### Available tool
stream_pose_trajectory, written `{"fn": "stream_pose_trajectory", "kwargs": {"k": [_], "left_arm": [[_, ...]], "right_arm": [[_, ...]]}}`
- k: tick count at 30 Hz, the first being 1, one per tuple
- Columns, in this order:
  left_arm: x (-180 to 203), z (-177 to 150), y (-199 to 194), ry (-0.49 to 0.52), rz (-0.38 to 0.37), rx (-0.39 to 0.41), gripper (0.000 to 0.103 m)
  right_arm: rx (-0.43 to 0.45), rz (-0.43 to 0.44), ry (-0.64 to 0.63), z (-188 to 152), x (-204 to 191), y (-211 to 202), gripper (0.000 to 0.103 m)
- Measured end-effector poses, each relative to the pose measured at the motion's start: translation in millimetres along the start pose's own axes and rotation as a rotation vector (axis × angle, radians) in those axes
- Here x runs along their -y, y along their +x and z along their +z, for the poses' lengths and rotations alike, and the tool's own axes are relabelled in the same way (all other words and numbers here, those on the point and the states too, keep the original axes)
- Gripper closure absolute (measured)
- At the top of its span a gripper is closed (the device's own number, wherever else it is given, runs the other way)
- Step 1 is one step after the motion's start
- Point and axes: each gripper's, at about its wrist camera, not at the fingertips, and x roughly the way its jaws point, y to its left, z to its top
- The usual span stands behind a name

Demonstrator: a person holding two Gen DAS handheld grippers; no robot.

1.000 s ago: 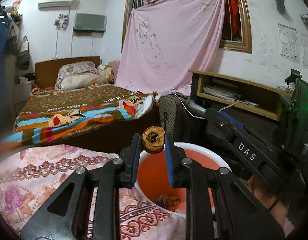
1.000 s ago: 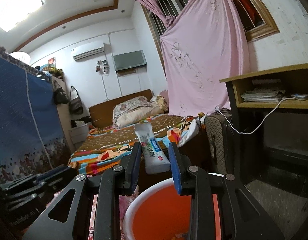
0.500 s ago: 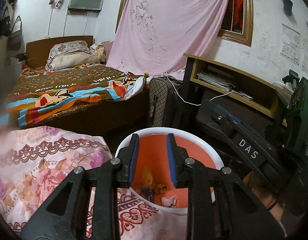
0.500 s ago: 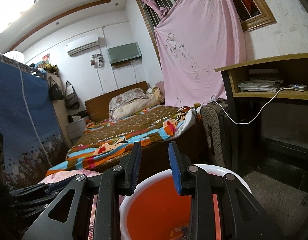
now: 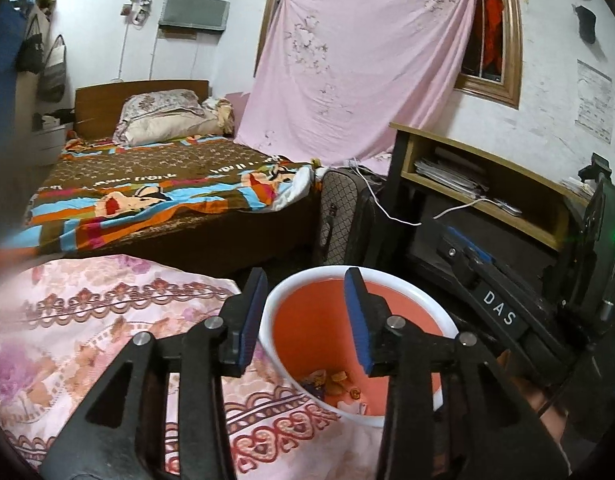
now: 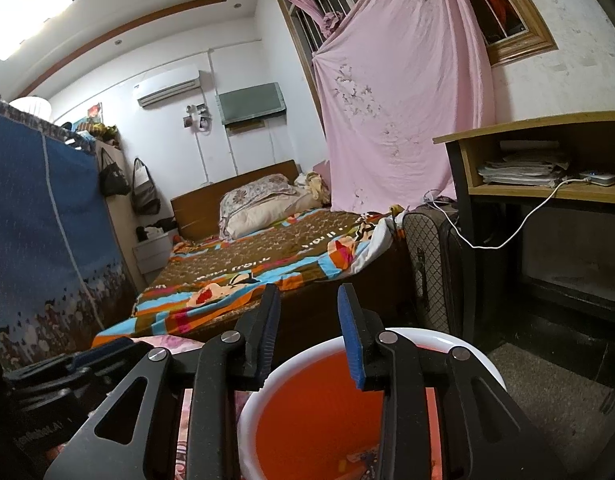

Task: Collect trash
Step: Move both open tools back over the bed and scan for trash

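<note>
Orange-lined bin (image 5: 391,280) sits directly below both claws, scraps of trash (image 5: 335,380) on its bottom. Left claw (image 5: 305,320) is opening with nothing between its pads; right claw (image 6: 307,332), nearer the rim, is parting too, likewise empty.

Bedroom: bed (image 5: 159,184), pink-draped window (image 5: 371,60).

The bucket (image 5: 435,312) is set on the floor, just right of the patterned cloth (image 5: 87,340). Scraps (image 5: 331,380) are seen inside the bucket. Behind the bucket a suitcase (image 5: 339,216) is stood, between bed (image 5: 159,184) and shelf (image 5: 479,184).
</note>
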Motion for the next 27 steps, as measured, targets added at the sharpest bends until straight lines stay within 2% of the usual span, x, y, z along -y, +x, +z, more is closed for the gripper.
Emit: {"fn": "stream_pose_trajectory", "kwargs": {"k": [13,15,18,20,27], "left_arm": [[-33,-1,-30,-0.066,0.131,0.047,0.058],[-37,-1,-34,-0.077,0.149,0.056,0.051],[-43,-3,-44,-0.089,0.183,0.077,0.045],[-46,-3,-49,-0.093,0.210,0.089,0.042],[-58,-7,-65,-0.107,0.284,0.123,0.028]], "right_arm": [[0.004,0.036,-0.058,-4,-19,-1,0.057],[0.007,0.044,-0.068,-4,-22,-2,0.055],[0.011,0.046,-0.087,-4,-28,-3,0.048],[0.017,0.048,-0.095,-4,-30,-4,0.034],[0.053,0.073,-0.117,-4,-42,-12,0.018]]}}
